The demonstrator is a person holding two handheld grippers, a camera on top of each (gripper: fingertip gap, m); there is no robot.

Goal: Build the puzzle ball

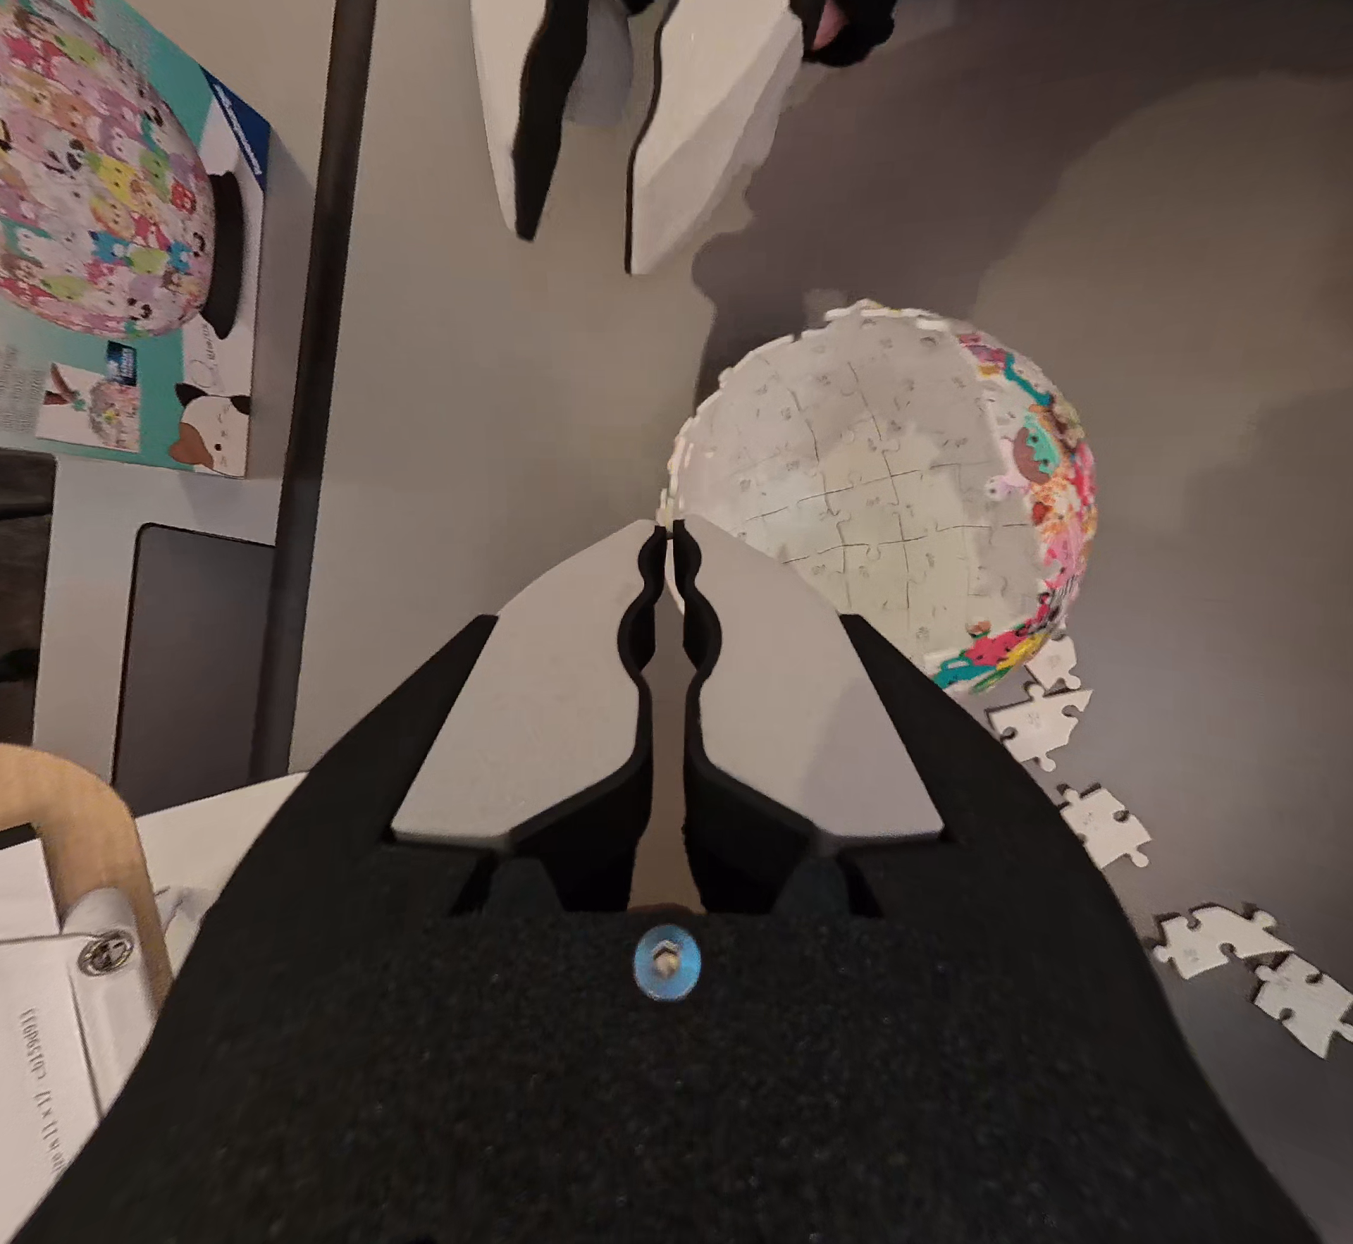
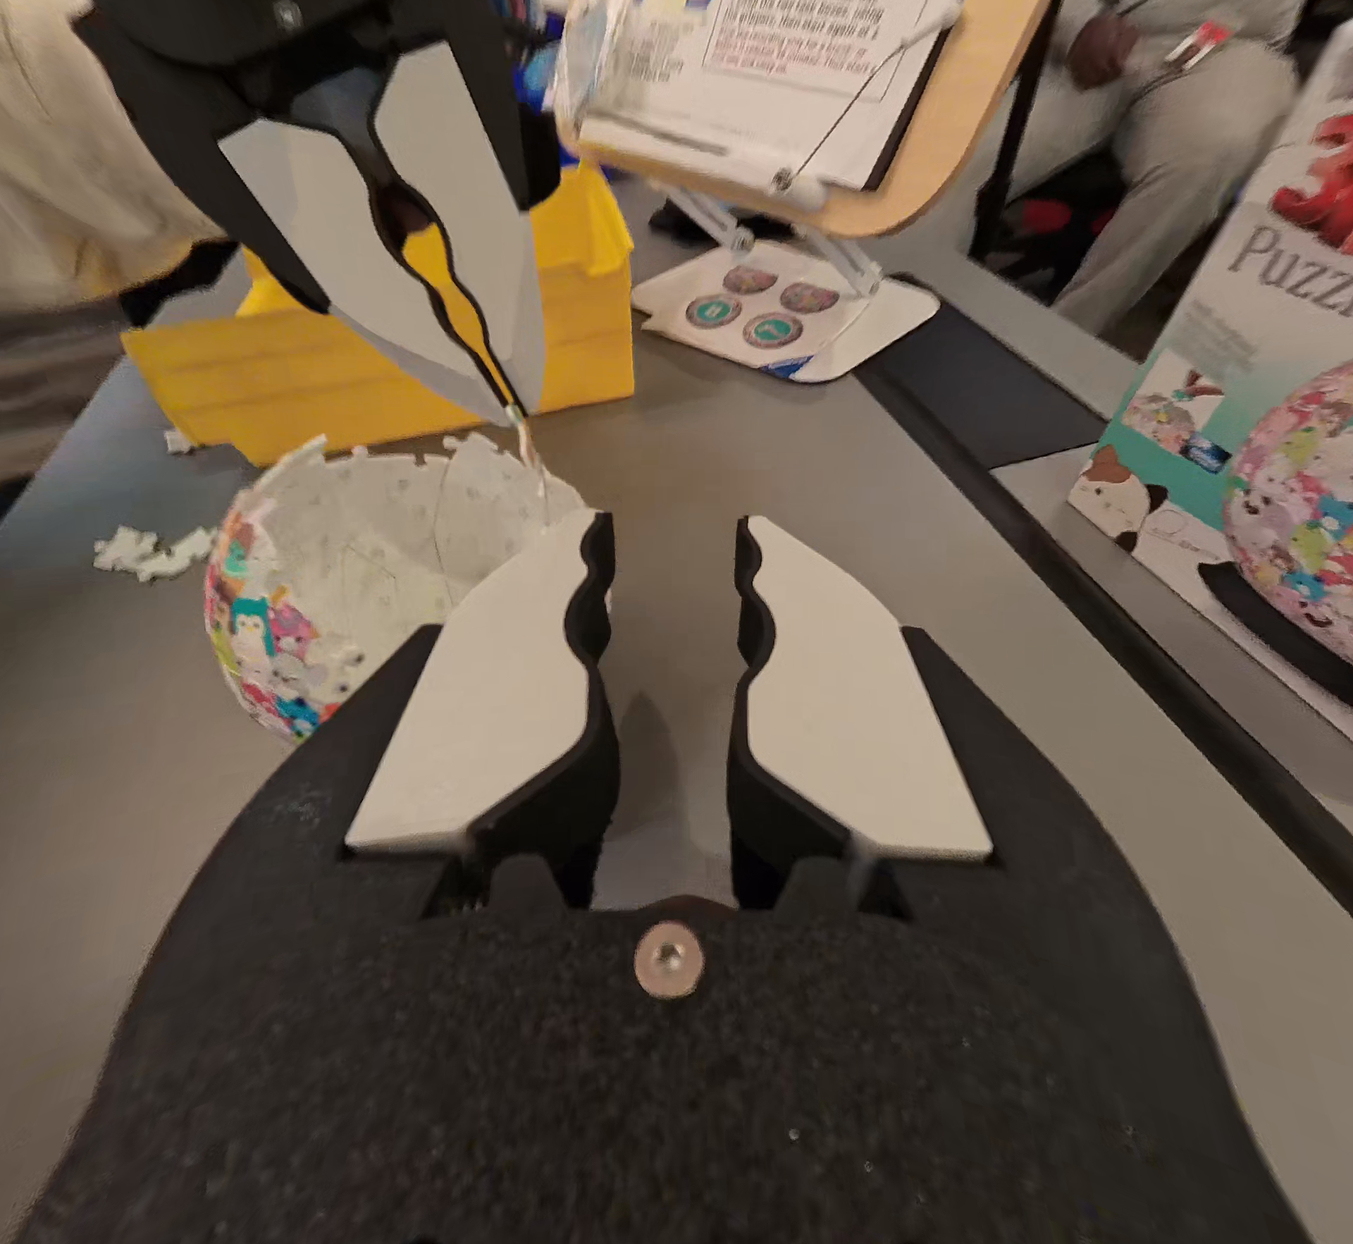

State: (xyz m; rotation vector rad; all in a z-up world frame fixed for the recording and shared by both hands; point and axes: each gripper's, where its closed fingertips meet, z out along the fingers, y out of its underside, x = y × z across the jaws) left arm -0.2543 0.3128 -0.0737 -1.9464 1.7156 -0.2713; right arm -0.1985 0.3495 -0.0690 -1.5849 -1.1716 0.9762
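The left gripper [image 2: 516, 412] is pinching the rim of the half-built puzzle ball [image 2: 344, 586], its jaws nipped tight on one thin puzzle piece [image 2: 531, 451] at the edge of the open shell. The ball is sitting on the grey table [image 2: 732, 447], white inside facing up and the colourful print showing round its lower side. The right gripper [image 2: 673, 542] is hovering just beside the ball, jaws standing wide with nothing between them. Loose pieces [image 1: 1105, 835] are lying white side up near the ball. A yellow bin [image 2: 578, 301] is standing behind it, with the puzzle box [image 2: 1245, 418] off to one side and a document stand [image 2: 878, 110] at the back.
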